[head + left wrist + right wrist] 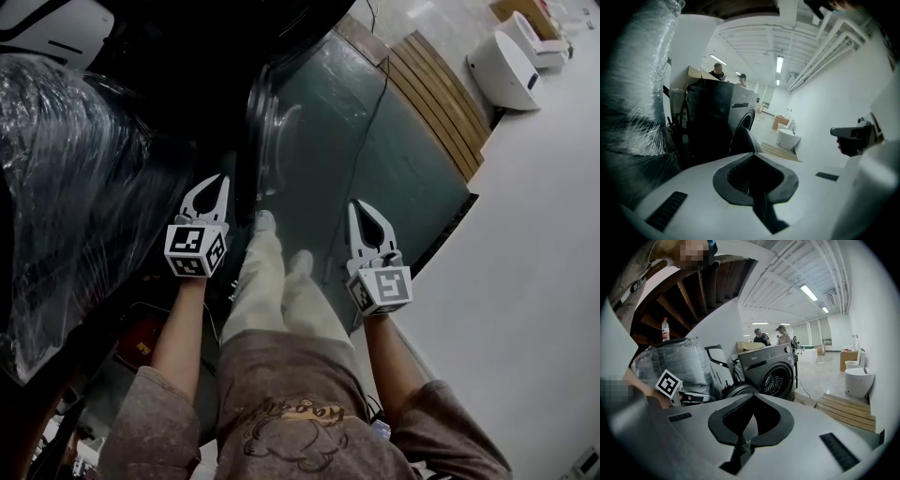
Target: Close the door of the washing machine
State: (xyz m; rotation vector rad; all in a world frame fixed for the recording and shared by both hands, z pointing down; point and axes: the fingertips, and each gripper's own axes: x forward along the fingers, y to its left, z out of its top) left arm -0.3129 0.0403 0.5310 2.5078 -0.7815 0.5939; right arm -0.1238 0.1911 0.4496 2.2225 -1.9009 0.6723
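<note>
The dark washing machine (771,369) stands ahead with its round drum opening (779,379) showing. Its door (269,141) is swung open and juts out toward me, seen edge-on in the left gripper view (742,139) and low at the left of the drum in the right gripper view (737,390). My left gripper (218,181) hovers just left of the door's near edge, apart from it, shut and holding nothing. My right gripper (358,206) hangs over the floor to the door's right, also shut and holding nothing.
A large plastic-wrapped bulk (66,187) crowds the left side. A cable (375,103) runs over the green floor. A wooden pallet (441,103) and white toilets (506,66) lie at the far right. Two people (768,337) stand behind the machine. My own legs and shoes (277,253) are below.
</note>
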